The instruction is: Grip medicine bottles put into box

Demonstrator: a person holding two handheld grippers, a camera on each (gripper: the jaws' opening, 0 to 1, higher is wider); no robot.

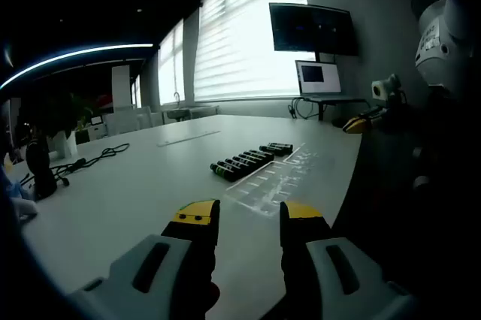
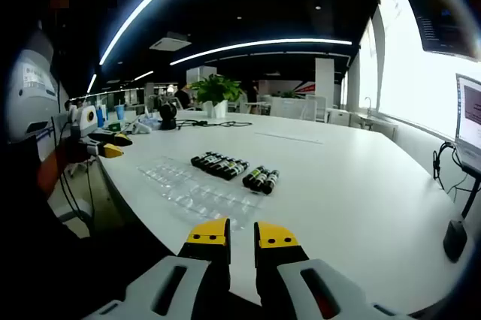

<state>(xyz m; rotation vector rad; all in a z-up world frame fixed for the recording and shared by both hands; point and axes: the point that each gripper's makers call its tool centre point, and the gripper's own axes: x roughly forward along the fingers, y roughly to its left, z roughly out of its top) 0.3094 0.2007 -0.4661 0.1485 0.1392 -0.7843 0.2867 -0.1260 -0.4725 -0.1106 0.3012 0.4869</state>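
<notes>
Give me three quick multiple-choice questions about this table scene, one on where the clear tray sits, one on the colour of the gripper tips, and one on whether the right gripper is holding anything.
1. Where does the clear tray lie relative to the medicine bottles in the right gripper view?
A. Stacked on top of them
B. On the white table beside them, nearer the camera
C. On the floor

2. What colour are the tips of the left gripper?
A. Yellow
B. Red
C. Blue

3. What state is the right gripper in?
A. Shut on a bottle
B. Shut on the tray
C. Open, holding nothing

Answers: 1 B, the tray lies between the bottles and the jaws. 2 A, both tips are capped in yellow. 3 C, an empty gap shows between the jaws.
</notes>
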